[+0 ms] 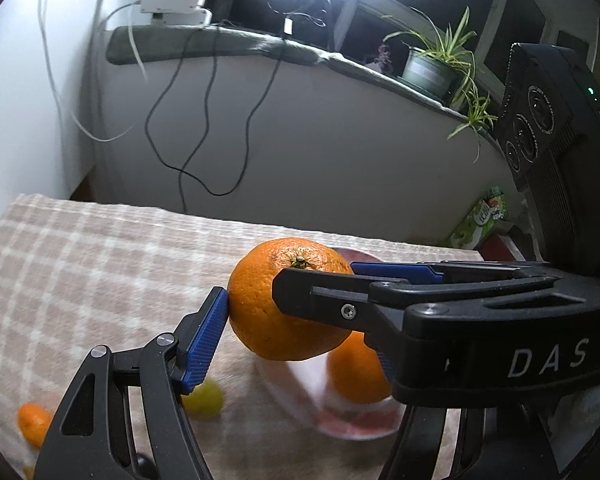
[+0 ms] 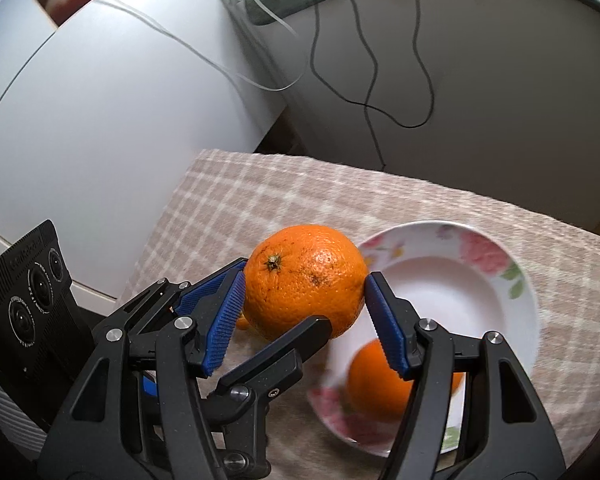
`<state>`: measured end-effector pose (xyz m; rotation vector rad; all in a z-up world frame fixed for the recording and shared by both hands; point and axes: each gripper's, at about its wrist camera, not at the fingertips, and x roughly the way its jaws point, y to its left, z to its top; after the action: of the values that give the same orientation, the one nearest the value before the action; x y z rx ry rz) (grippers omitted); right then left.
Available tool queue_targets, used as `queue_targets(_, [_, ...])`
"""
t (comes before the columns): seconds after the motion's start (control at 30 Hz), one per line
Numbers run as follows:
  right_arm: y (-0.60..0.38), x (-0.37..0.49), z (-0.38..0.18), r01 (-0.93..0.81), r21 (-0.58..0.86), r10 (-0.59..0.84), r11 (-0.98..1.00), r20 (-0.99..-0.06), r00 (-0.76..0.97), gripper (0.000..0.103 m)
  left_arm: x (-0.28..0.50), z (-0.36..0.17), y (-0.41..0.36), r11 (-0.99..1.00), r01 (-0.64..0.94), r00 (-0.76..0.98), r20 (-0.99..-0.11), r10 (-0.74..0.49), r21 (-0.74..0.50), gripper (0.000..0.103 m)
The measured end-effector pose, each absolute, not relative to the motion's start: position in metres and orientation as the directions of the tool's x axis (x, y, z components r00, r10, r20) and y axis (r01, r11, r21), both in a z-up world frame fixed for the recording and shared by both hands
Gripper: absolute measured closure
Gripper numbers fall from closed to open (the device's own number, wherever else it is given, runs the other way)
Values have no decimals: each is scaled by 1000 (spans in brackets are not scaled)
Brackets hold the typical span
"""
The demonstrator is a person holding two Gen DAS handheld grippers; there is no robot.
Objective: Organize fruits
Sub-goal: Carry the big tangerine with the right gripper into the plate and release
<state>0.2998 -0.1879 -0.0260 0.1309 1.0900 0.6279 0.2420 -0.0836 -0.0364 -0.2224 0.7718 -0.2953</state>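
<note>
A large orange [image 2: 304, 280] hangs just above the checked tablecloth, beside the left rim of a white plate with pink flowers [image 2: 480, 256]. My right gripper [image 2: 305, 294] is shut on it, a blue pad pressed against each side. My left gripper [image 1: 296, 320] grips the same orange: its left pad [image 1: 206, 332] presses on the peel, while its other finger is mostly hidden behind the right gripper's body [image 1: 480, 320]. A second orange [image 2: 372, 380] lies in the plate.
A small green fruit [image 1: 204, 398] and a small mandarin [image 1: 32, 424] lie on the tablecloth [image 1: 100, 272] at the lower left. A white cabinet [image 2: 100, 120] stands left of the table. Cables hang down the back wall, below a sill with a potted plant [image 1: 432, 68].
</note>
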Motion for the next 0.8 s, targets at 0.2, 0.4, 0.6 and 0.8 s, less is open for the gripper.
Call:
queue_targets(0.2, [-212, 312, -32, -376, 405, 528, 833, -786, 322, 37, 257, -40, -104, 933, 199, 661, -662, -354, -300, 35])
queue_targets(0.4, [-229, 323, -39, -356, 410, 523, 840, -787, 329, 37, 269, -45, -114, 930, 205, 642, -675, -363, -305, 35])
queue_targets(0.6, [-237, 329, -44, -346, 409, 518, 844, -788, 332, 37, 275, -49, -116, 929, 209, 631, -684, -367, -306, 35])
queue_targets(0.8, [-239, 331, -46, -342, 418, 525, 841, -782, 335, 37, 276, -50, -119, 931, 210, 635, -683, -361, -298, 35])
